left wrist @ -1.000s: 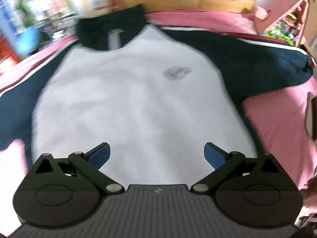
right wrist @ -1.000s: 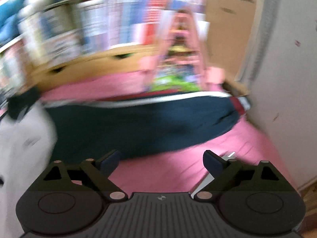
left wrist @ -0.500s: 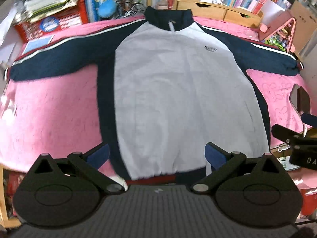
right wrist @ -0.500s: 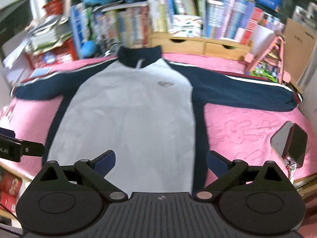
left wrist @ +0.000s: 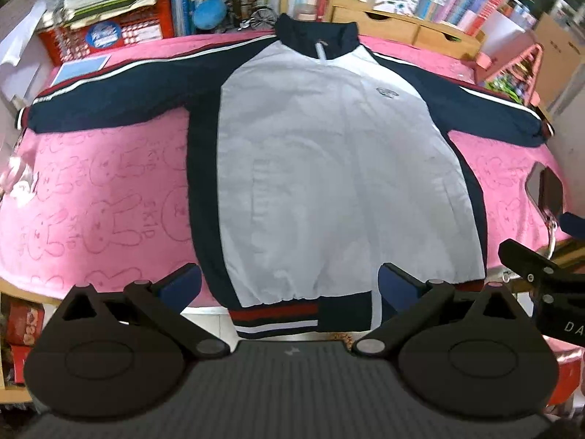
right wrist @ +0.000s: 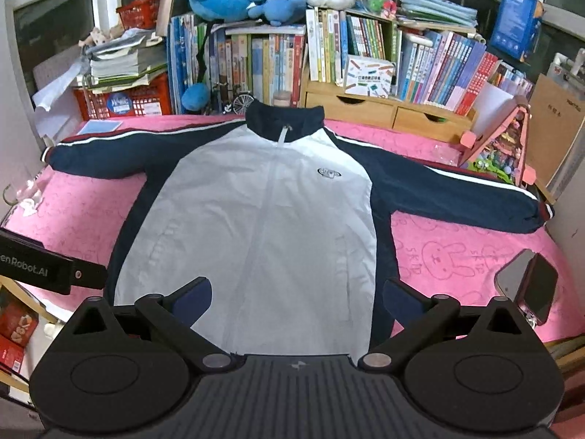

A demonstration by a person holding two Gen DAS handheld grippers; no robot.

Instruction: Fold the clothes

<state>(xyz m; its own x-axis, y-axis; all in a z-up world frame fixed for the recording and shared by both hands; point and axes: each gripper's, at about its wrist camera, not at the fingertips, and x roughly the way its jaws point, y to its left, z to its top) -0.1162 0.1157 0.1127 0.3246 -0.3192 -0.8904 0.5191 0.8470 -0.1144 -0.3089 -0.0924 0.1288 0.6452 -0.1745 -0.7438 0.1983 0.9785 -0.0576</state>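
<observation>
A white and navy zip jacket (left wrist: 329, 168) lies flat, front up, on the pink table cover (left wrist: 91, 197), both sleeves spread sideways and the collar at the far side. It also shows in the right wrist view (right wrist: 263, 226). My left gripper (left wrist: 290, 285) is open and empty, held back over the striped hem at the near table edge. My right gripper (right wrist: 296, 296) is open and empty, also held back above the hem. The right gripper's body shows at the right edge of the left wrist view (left wrist: 541, 285).
A phone in a dark case (right wrist: 530, 285) lies on the cover at the near right. A pink toy house (right wrist: 501, 146) stands at the far right. A wooden drawer unit (right wrist: 384, 113), books, a red basket (right wrist: 124, 98) and plush toys line the back.
Both grippers have pulled back and up from close over the jacket to the near table edge. The whole jacket is now in view. The jacket itself has not moved.
</observation>
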